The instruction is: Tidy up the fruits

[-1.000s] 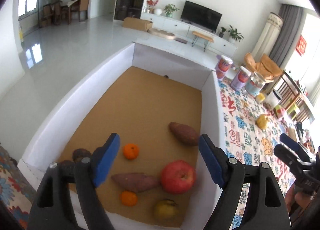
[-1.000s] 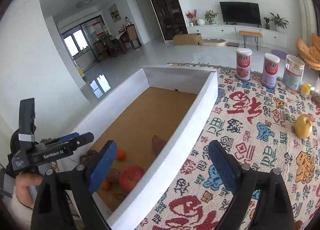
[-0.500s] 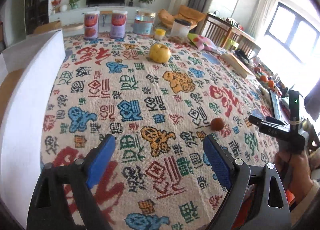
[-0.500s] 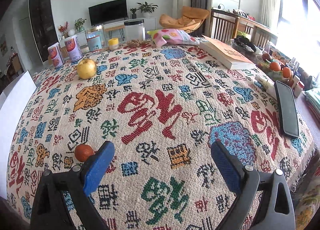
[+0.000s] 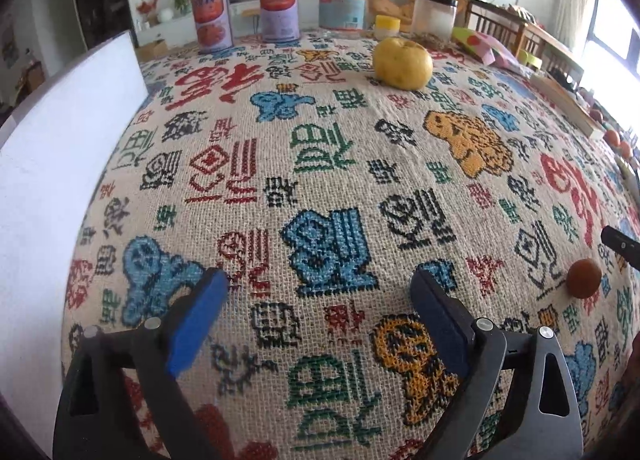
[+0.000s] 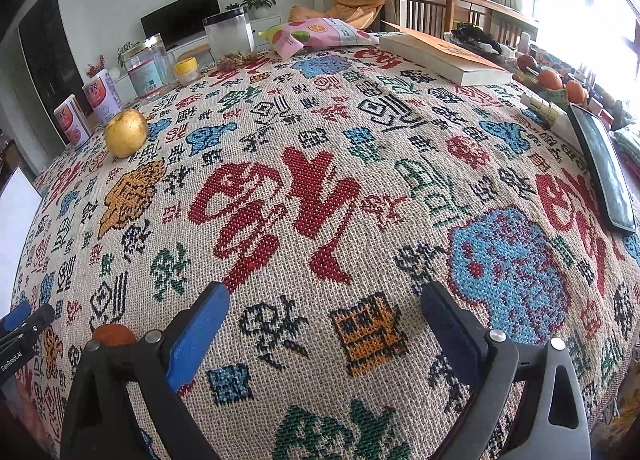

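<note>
A yellow pear (image 5: 403, 63) stands on the patterned tablecloth far ahead of my left gripper (image 5: 320, 300), which is open and empty low over the cloth. A small orange-brown fruit (image 5: 583, 278) lies to its right. The white box wall (image 5: 52, 163) is at its left. My right gripper (image 6: 325, 310) is open and empty over the cloth. In its view the small fruit (image 6: 114, 335) sits just behind its left finger and the pear (image 6: 125, 133) is far left. The left gripper's tip (image 6: 24, 324) shows at the left edge.
Two red cans (image 5: 212, 19), a glass jar (image 5: 343, 5) and a plastic jar (image 5: 434, 13) stand at the table's far edge. A snack bag (image 6: 320, 33), a book (image 6: 444, 53), a phone (image 6: 602, 167) and oranges (image 6: 550, 79) lie at the right side.
Both grippers swung away from the box of fruit toward the tablecloth and came lower over it. The pear and the small fruit now look closer. Both stay open.
</note>
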